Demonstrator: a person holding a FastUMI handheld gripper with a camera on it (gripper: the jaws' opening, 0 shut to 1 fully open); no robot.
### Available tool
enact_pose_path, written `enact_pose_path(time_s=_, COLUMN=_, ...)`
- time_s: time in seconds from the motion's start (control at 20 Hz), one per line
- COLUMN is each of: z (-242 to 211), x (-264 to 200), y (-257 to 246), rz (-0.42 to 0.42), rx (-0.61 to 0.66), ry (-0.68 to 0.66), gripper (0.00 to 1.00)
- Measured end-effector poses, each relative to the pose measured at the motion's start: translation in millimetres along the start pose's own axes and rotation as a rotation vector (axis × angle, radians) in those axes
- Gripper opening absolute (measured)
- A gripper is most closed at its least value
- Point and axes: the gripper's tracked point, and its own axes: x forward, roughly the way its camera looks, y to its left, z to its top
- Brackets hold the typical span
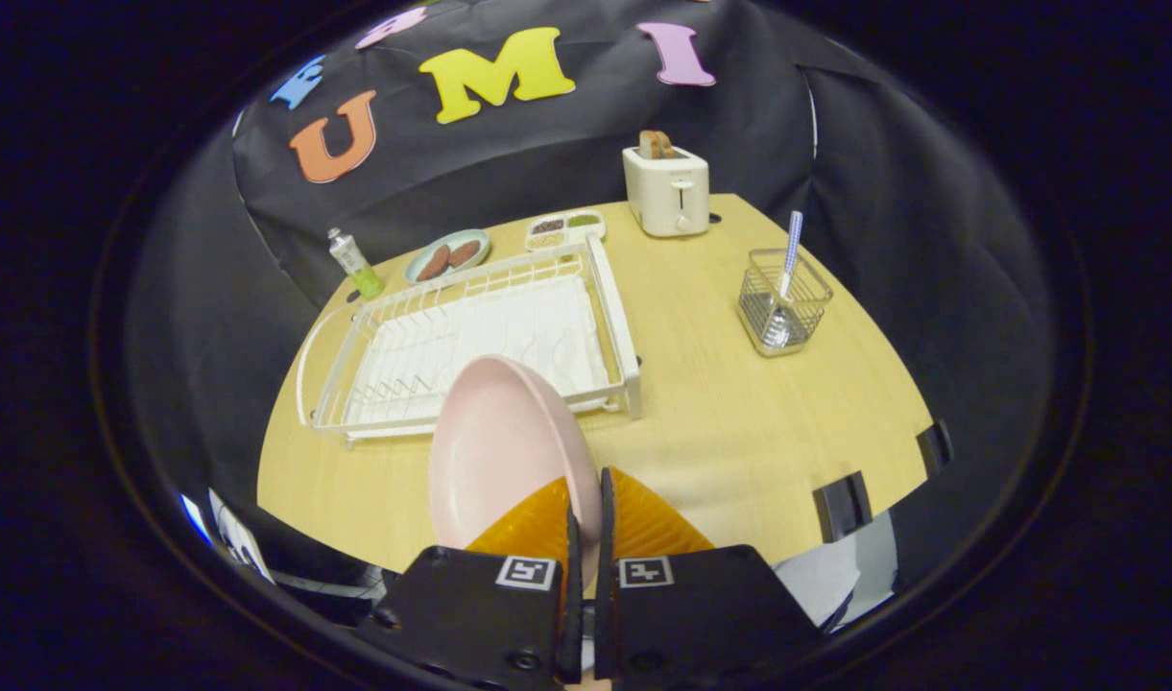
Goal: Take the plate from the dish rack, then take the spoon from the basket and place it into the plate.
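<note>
Jaws are clamped tight on the rim of the pink plate point(499, 451), which is held up on edge just in front of the dish rack point(470, 336), looks clear of it. I'd lay it flat on open table point(739, 422), short of the basket point(783, 297) with the spoon point(787, 269).

The plate point(499, 441) is pinched on edge between the fingers of the gripper point(586, 499), before the dish rack point(470, 336). Right of the rack, the spoon point(787, 269) is stood in the basket point(784, 302); behind, a toaster point(666, 190) is set.
</note>
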Motion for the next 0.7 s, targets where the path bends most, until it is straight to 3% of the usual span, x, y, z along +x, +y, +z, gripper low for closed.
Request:
enact_pose_path(time_s=0.15, z=-26, x=26, y=-5, rz=0.014, rx=0.005, ry=0.048, gripper=0.10)
enact_pose_path(time_s=0.5, z=-40, x=44, y=-8, rz=0.123, rx=0.040, ry=0.078, gripper=0.12)
enact_pose_path(time_s=0.7, z=-47, x=67, y=-23, rz=0.147, rx=0.041, ry=0.093, gripper=0.19)
